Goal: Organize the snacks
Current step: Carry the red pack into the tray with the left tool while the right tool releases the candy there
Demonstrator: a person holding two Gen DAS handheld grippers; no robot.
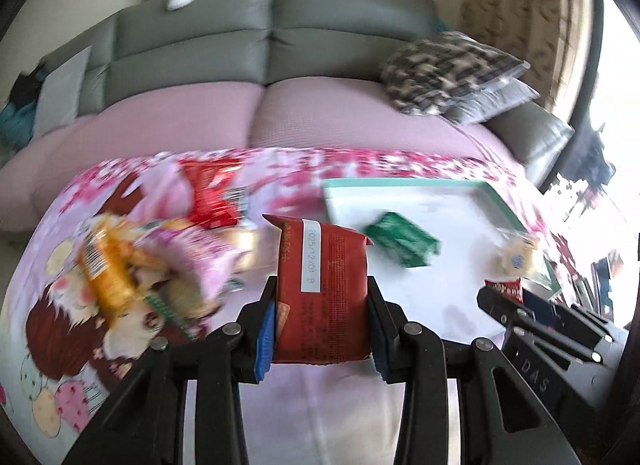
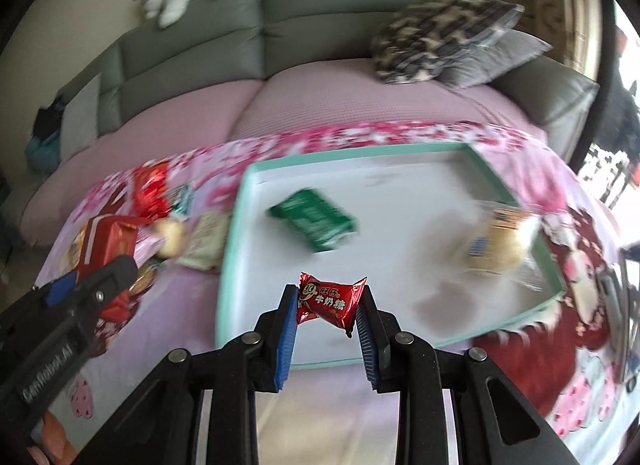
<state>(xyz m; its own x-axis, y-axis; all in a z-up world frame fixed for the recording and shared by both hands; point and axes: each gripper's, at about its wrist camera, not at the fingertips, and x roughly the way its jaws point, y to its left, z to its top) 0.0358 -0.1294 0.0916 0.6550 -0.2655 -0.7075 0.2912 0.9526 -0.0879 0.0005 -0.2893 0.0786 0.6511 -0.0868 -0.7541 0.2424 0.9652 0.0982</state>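
L gripper is clamping a dark-red snack packet w/ a white date strip, jaws shut on its two long sides so the pack is standing upright betw. the blue pads — prob. gripped at the flat edges so it isn't crushed. It's hanging just off the near-left corner of the white tray w/ teal rim, over the pink cartoon tablecloth, not yet over the tray floor.

R gripper is pinching a small red milk-candy wrapper by its middle, twisted ends sticking out past the jaws; it's hovering above the near edge of the tray, looks set for a drop inside.

Already lying in the tray: a green packet near the middle, and a clear-wrapped bread/cake against the tray's right rim. So sorting is partly done, I'd say.

Left of the tray, on the cloth, a loose pile is waiting: an orange-yellow pack, a pink pack, a red bag farther back. Frames are blurred, so labels there can't be read.

Behind the tray: a grey sofa w/ pink cover.

Both loads seem bound for the tray; risk is the two grippers crowding each other at that near edge.
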